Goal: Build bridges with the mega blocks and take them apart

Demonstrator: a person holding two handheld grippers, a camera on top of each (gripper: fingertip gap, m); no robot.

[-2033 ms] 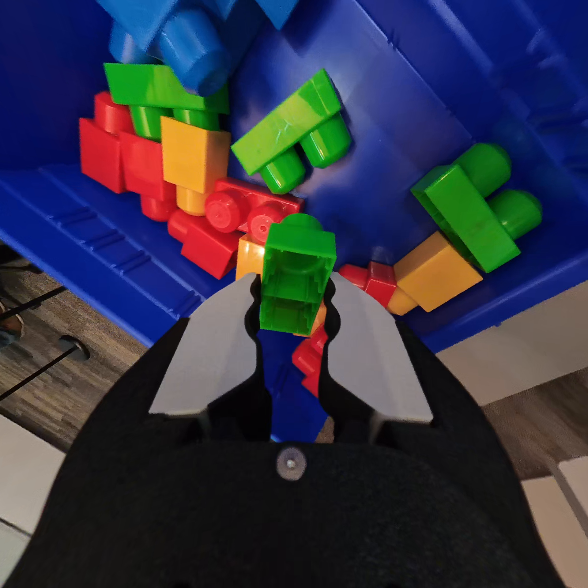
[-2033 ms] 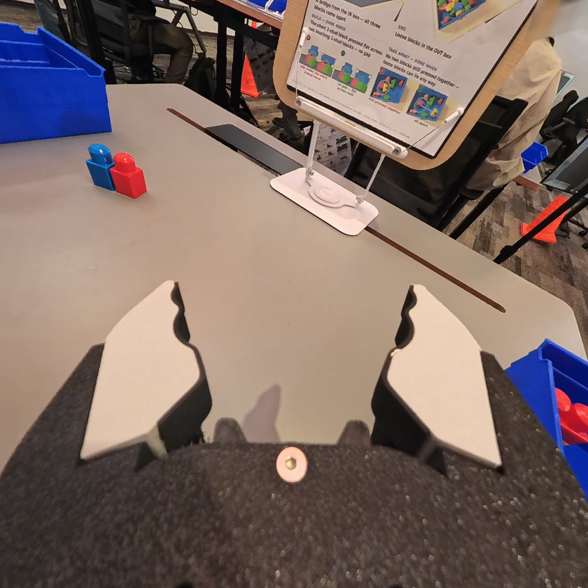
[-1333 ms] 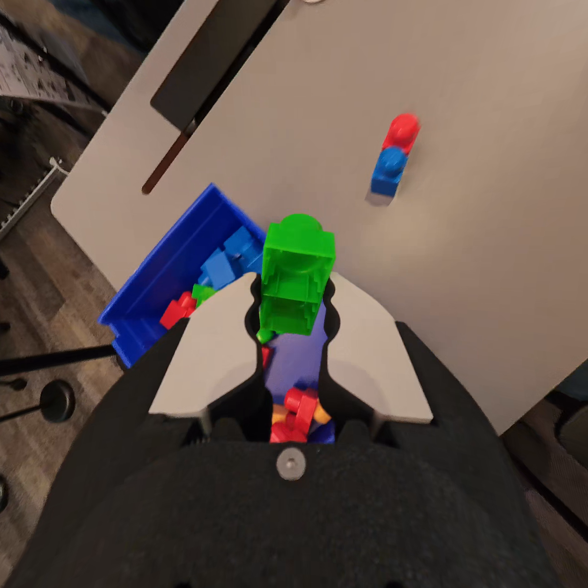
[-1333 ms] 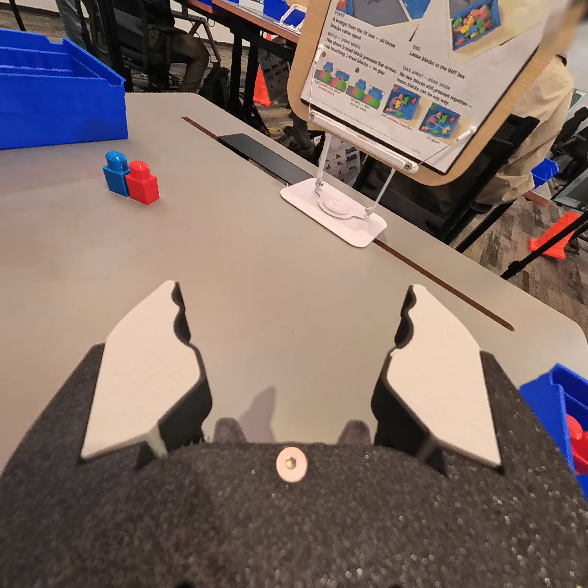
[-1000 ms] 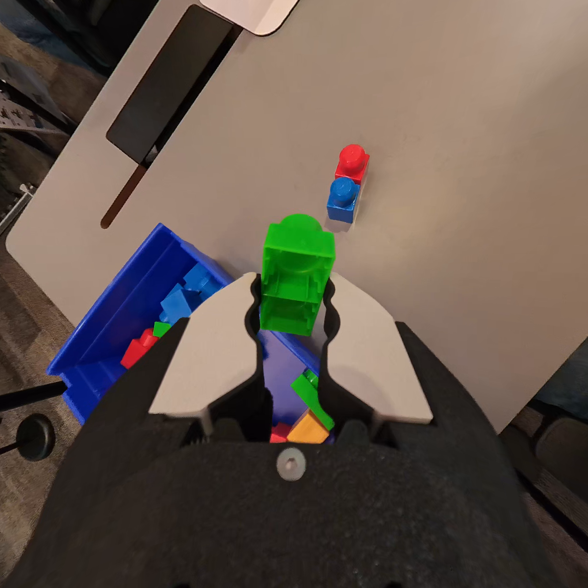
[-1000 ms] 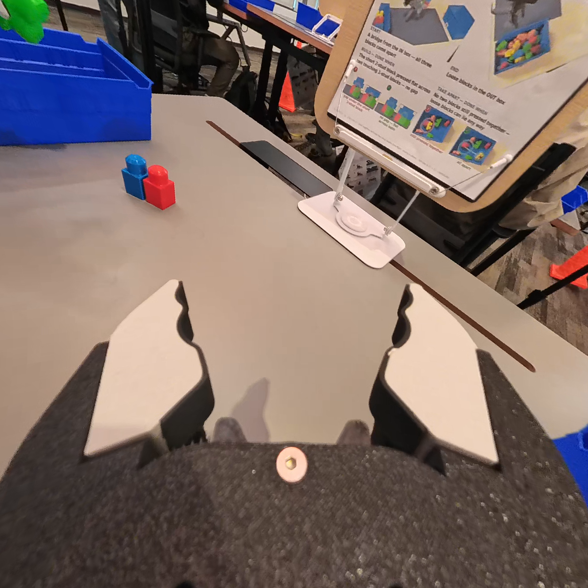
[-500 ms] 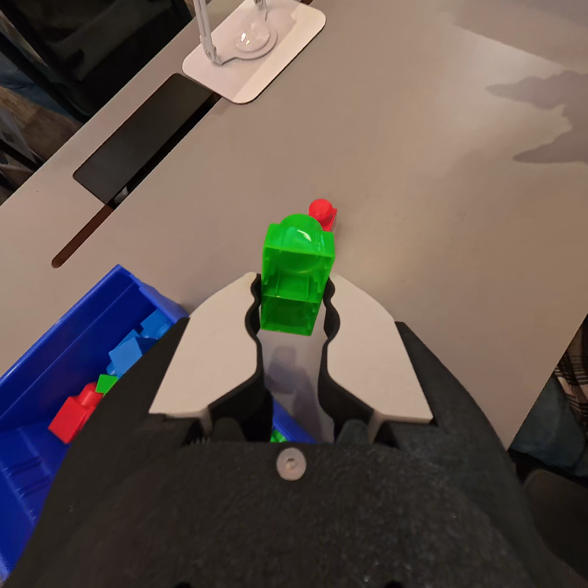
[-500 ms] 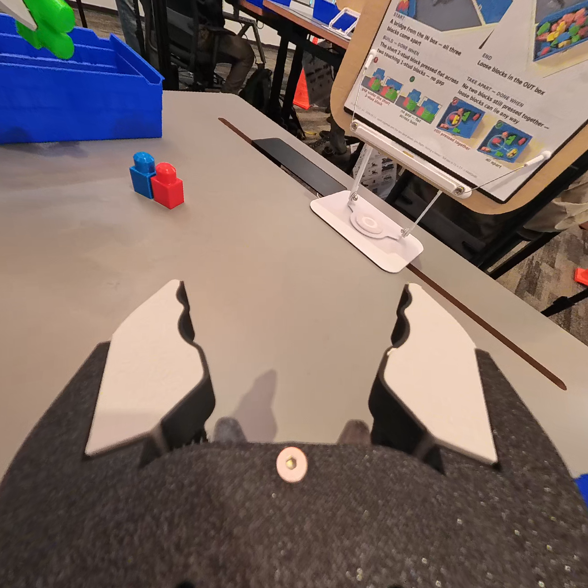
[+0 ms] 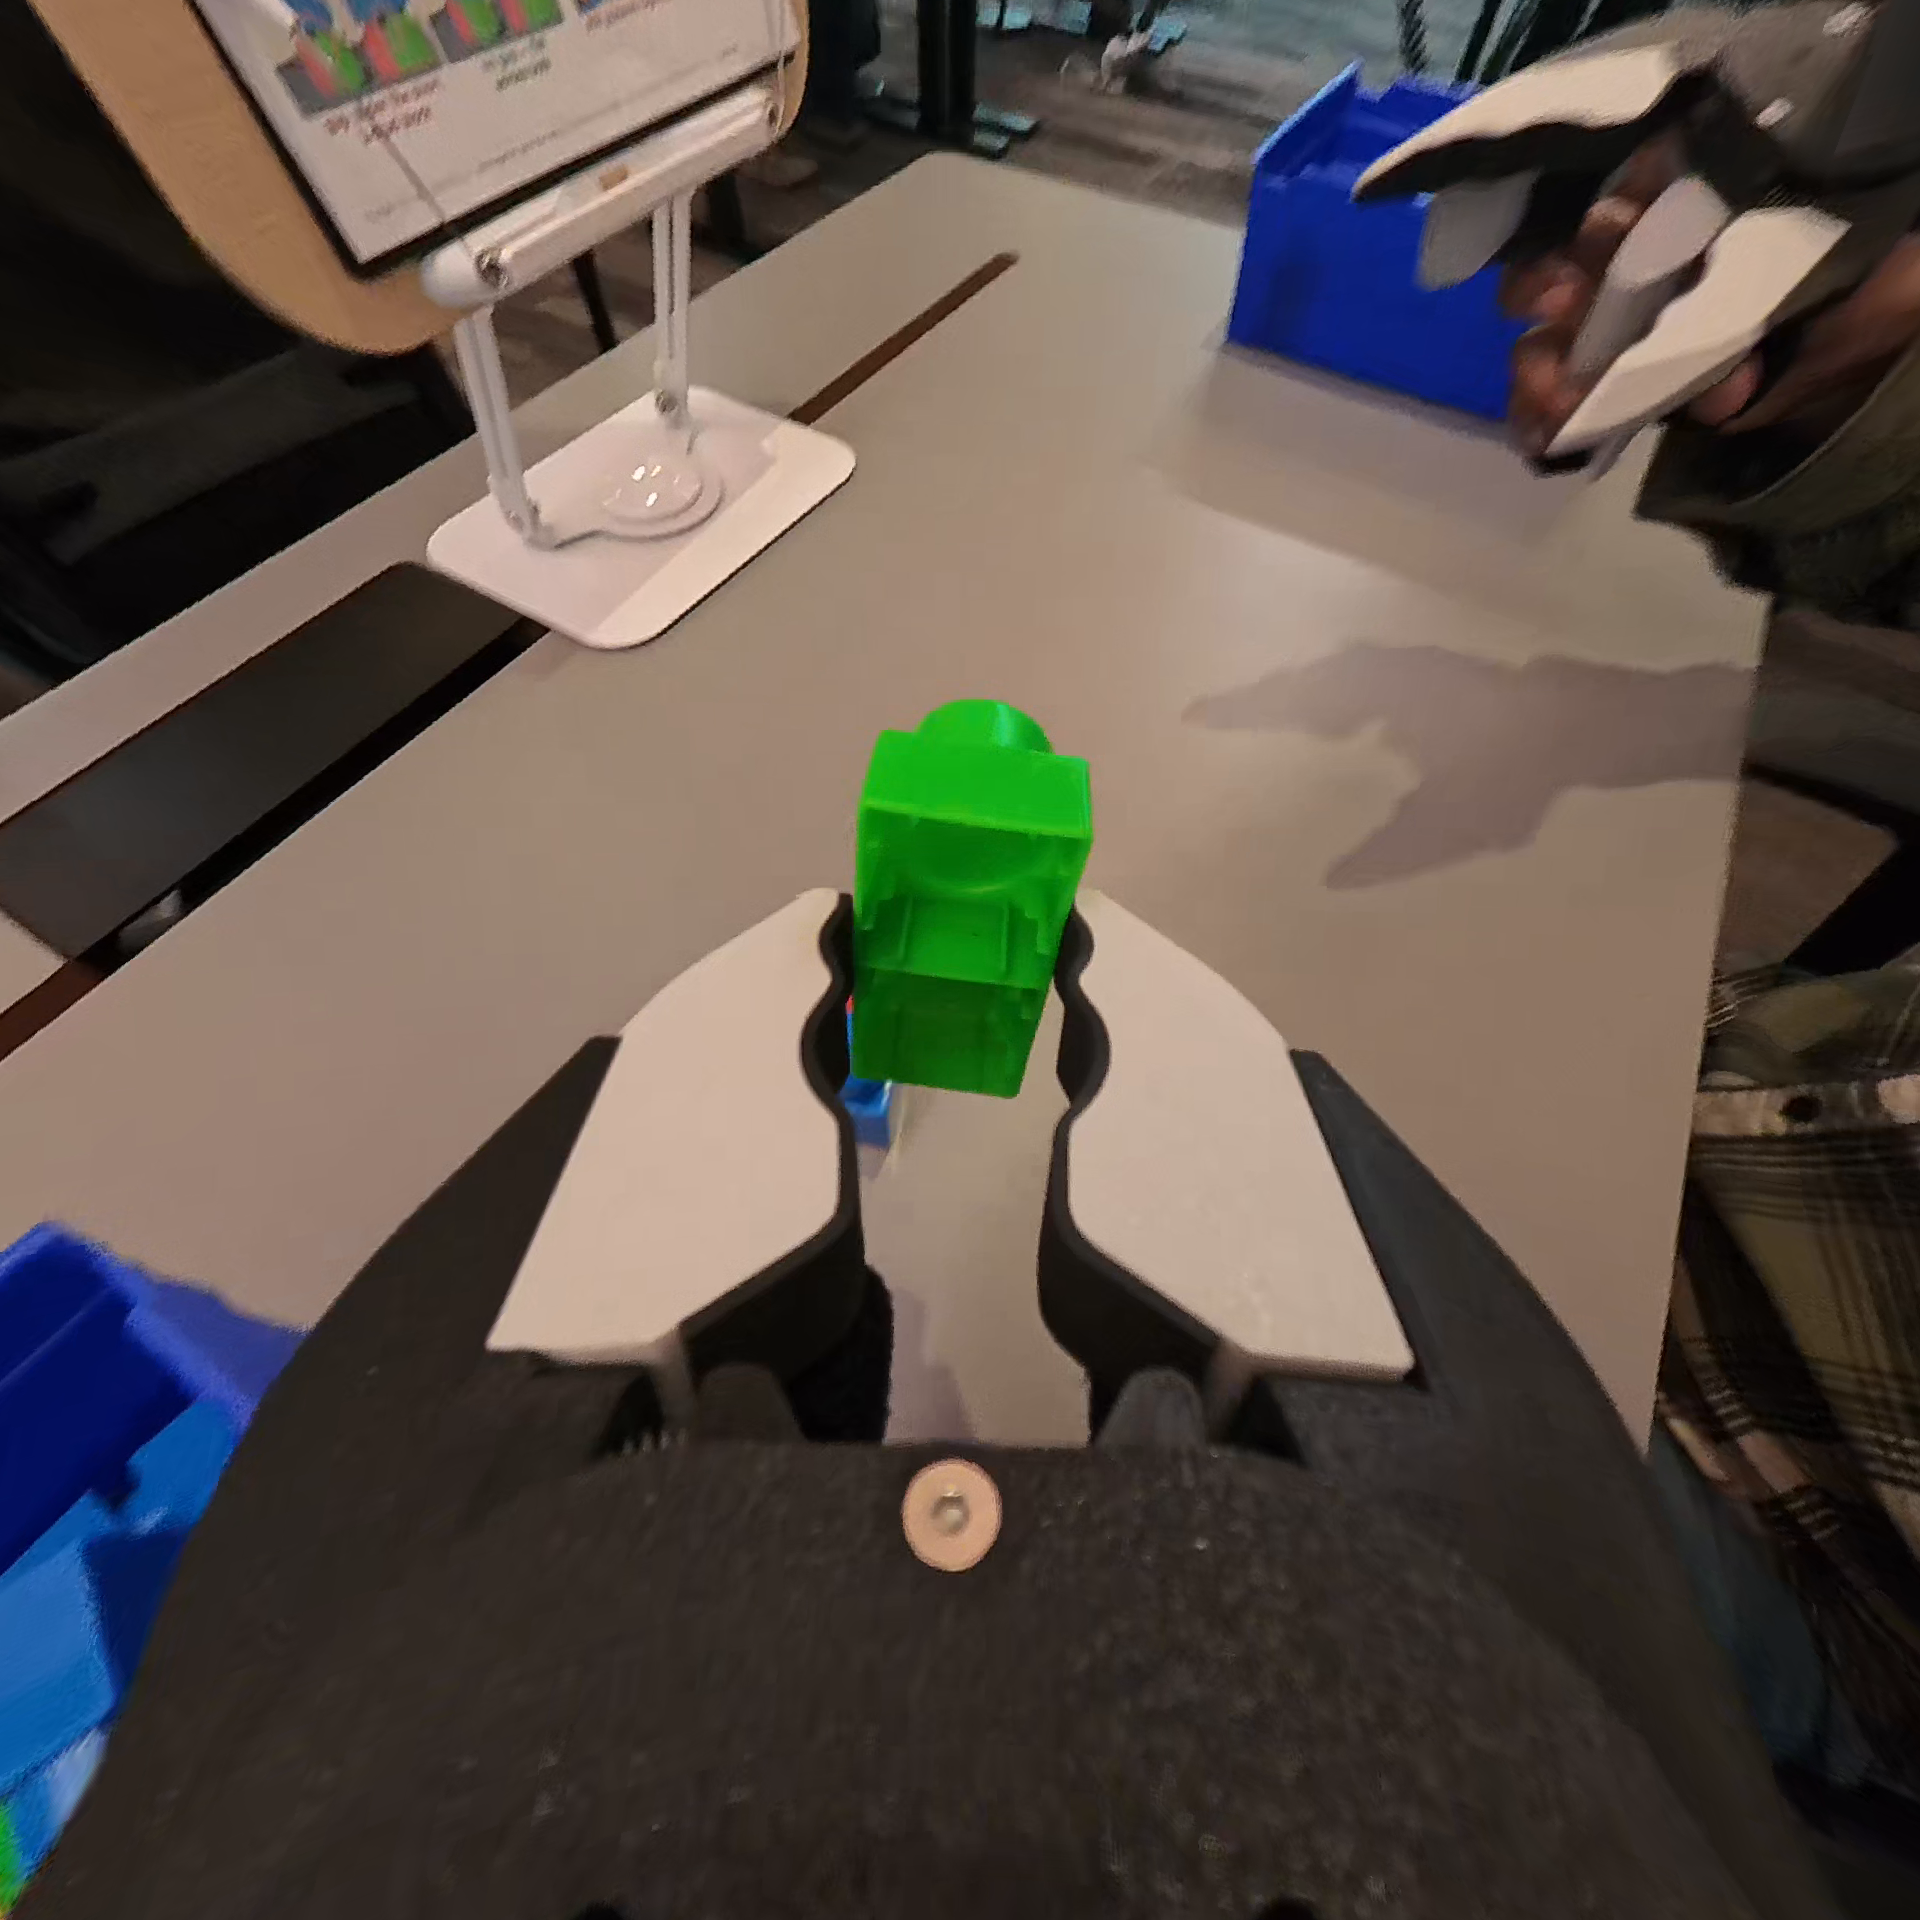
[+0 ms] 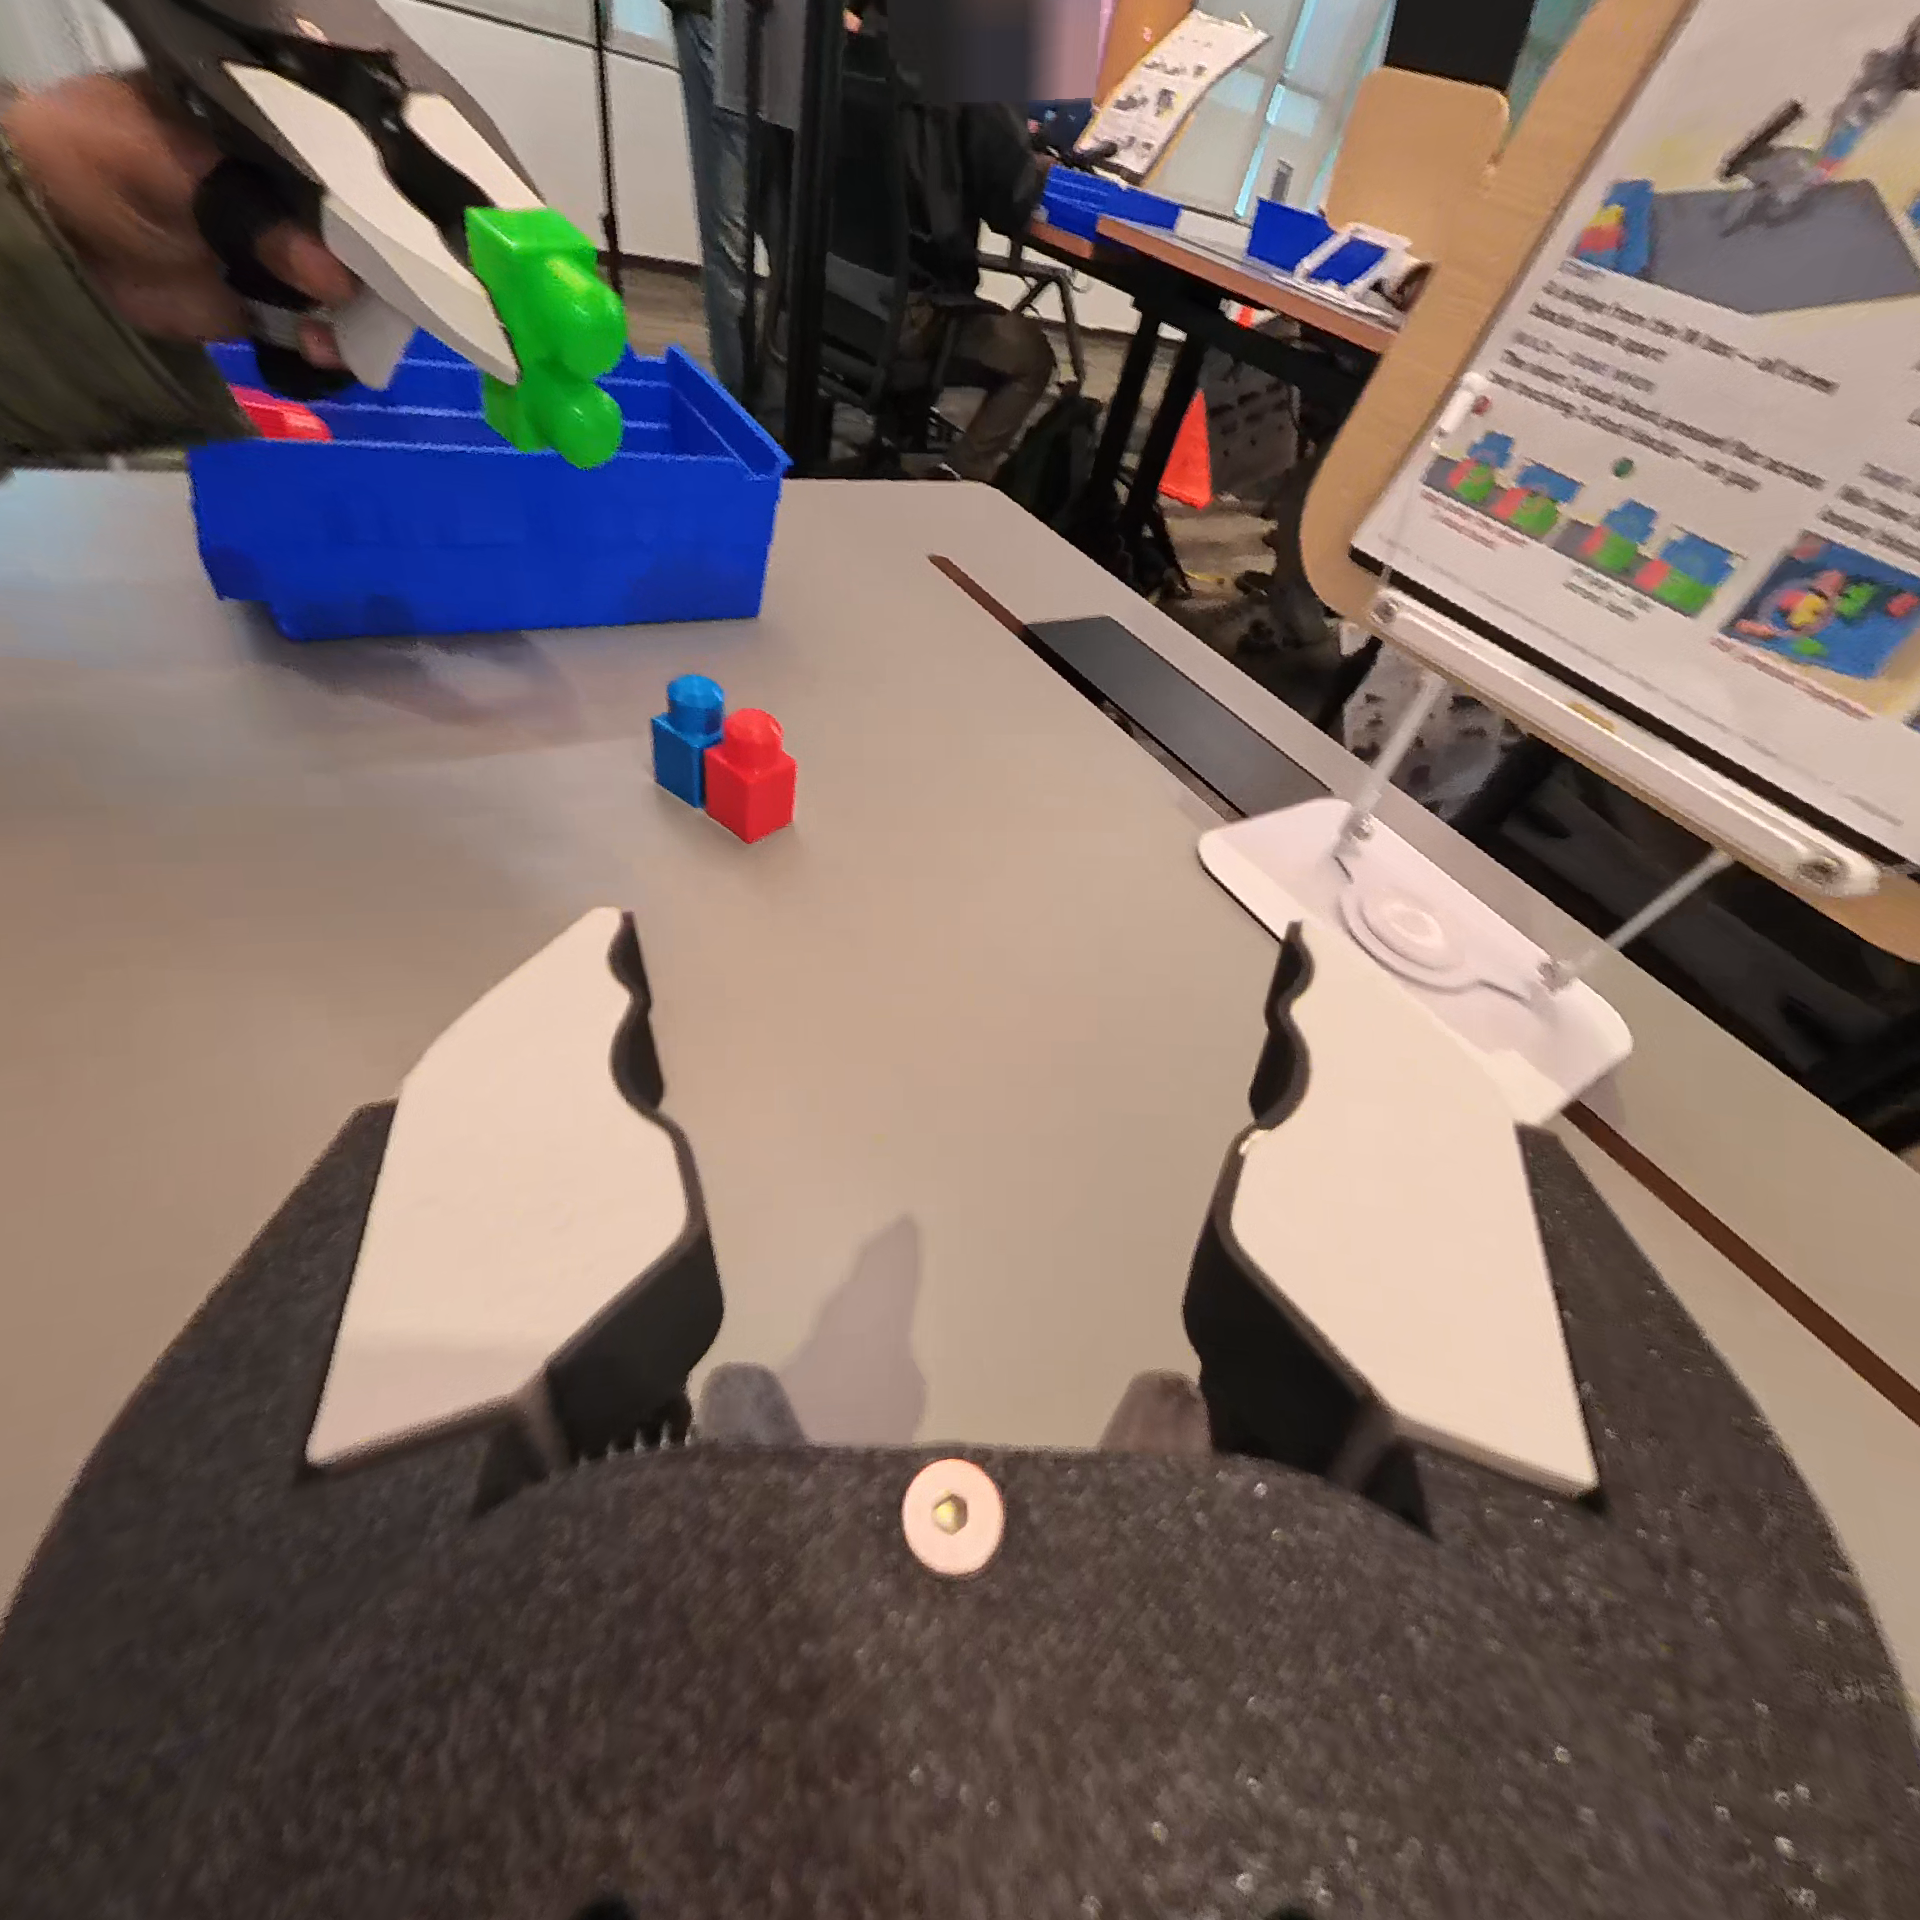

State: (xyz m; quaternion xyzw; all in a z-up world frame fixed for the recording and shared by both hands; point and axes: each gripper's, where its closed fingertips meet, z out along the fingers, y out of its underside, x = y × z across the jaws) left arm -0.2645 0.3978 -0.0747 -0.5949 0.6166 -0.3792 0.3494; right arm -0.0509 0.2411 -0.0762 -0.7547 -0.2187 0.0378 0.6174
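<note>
My left gripper (image 9: 951,961) is shut on a green two-stud block (image 9: 966,904) and holds it in the air above the grey table (image 9: 727,790). The right wrist view shows that gripper (image 10: 468,301) with the green block (image 10: 545,332) above the blue bin (image 10: 478,520). A blue one-stud block (image 10: 686,738) and a red one-stud block (image 10: 750,774) stand side by side, touching, on the table. In the left wrist view only a blue sliver (image 9: 864,1101) shows under the green block. My right gripper (image 10: 951,1023) is open and empty over the table, also in the left wrist view (image 9: 1558,239).
A blue bin (image 9: 62,1455) of blocks is at the table's left end, another blue bin (image 9: 1340,260) at the right end. An instruction board on a white stand (image 10: 1413,945) is at the table's far side beside a black slot (image 10: 1164,696). A person's plaid sleeve (image 9: 1818,1195) is at the right. About 30 centimeters separates my left fingertips from my right.
My left gripper has carried the green block out of the bin and over the table, tilting up toward level. My right gripper has stayed open and swung left toward the blue and red blocks.
</note>
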